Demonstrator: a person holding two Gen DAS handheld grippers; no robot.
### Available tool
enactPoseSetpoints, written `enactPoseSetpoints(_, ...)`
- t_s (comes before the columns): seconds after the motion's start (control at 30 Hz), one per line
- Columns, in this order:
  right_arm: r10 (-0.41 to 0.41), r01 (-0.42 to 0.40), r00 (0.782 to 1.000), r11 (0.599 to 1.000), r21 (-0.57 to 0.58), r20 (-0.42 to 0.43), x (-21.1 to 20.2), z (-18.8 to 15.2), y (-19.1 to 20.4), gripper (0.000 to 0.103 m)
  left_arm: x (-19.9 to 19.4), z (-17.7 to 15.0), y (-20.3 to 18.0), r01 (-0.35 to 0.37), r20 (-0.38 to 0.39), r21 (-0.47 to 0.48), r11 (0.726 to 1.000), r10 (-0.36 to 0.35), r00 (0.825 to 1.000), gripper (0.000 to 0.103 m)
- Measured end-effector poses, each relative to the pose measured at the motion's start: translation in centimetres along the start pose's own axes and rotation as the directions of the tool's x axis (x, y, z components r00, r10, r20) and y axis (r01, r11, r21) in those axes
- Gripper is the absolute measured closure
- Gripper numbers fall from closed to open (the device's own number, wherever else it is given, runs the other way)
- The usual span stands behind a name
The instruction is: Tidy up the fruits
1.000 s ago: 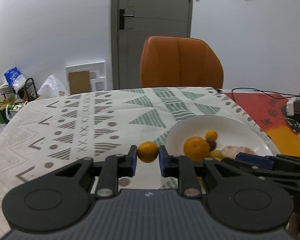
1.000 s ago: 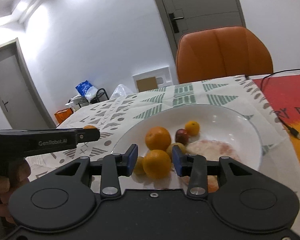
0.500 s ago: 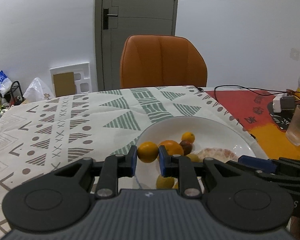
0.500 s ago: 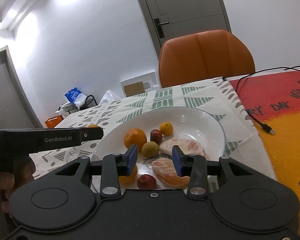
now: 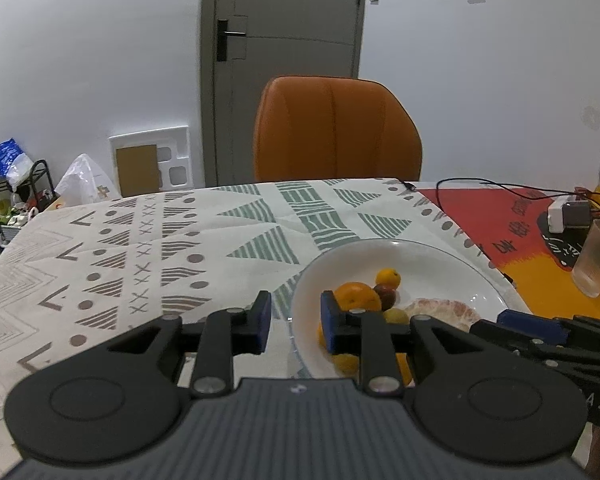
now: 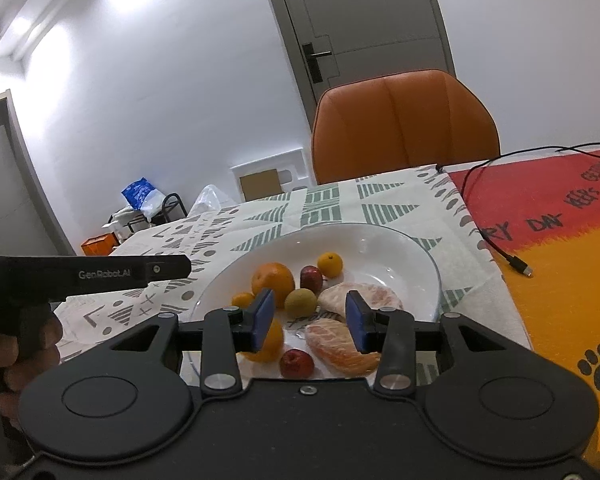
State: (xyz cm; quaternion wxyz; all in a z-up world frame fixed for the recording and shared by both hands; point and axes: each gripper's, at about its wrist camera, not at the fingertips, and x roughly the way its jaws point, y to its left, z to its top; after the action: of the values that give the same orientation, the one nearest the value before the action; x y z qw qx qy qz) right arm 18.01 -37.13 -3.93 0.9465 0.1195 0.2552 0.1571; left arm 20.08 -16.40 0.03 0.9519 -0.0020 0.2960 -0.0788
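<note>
Fruits are gathered in the white plate (image 6: 416,252) on the patterned tablecloth (image 5: 140,248). Nearest the right gripper (image 6: 310,316), whose blue-padded jaws are spread with nothing held, a small red fruit (image 6: 297,363) and a peeled citrus piece (image 6: 340,346) are seen. Beyond them lie a green fruit (image 6: 300,302), a large orange (image 6: 273,283) and a small orange (image 6: 330,265). The left gripper (image 5: 292,322) is likewise held apart and empty at the plate's left rim. An orange chair (image 5: 336,128) is set behind the table.
</note>
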Motion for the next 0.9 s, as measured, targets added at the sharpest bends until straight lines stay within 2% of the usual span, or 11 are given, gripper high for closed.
enactPoseSetpoints(0.2,0.001,-0.001,1.000,1.000,-0.018,0.002,-0.7,0.2,1.3,0.053,-1.6,-0.3,1.4,-0.028,0.000,-0.019,0.999,0.028,1.000,0.075)
enactPoseSetpoints(0.5,0.004,-0.003,1.000,0.999,-0.053,0.021,-2.2,0.4,3.6,0.032,-4.8,-1.1,3.3,-0.065,0.038,-0.018,0.998,0.066,0.997,0.040)
enactPoseSetpoints(0.57,0.007,-0.005,1.000,0.998,-0.060,0.026,-2.5,0.4,4.2,0.029,-5.6,-1.2,3.7,-0.073,0.049,-0.018,0.997,0.074,0.996,0.029)
enactPoseSetpoints(0.63,0.012,-0.010,1.000,0.998,-0.065,0.029,-2.7,0.4,4.8,0.025,-6.4,-1.4,4.1,-0.086,0.064,-0.019,0.996,0.087,0.994,0.021)
enactPoseSetpoints(0.9,0.017,-0.013,0.998,0.997,-0.078,0.063,-4.5,0.4,6.7,0.001,-9.5,-1.9,5.7,-0.139,0.099,-0.031,0.990,0.142,0.985,0.009)
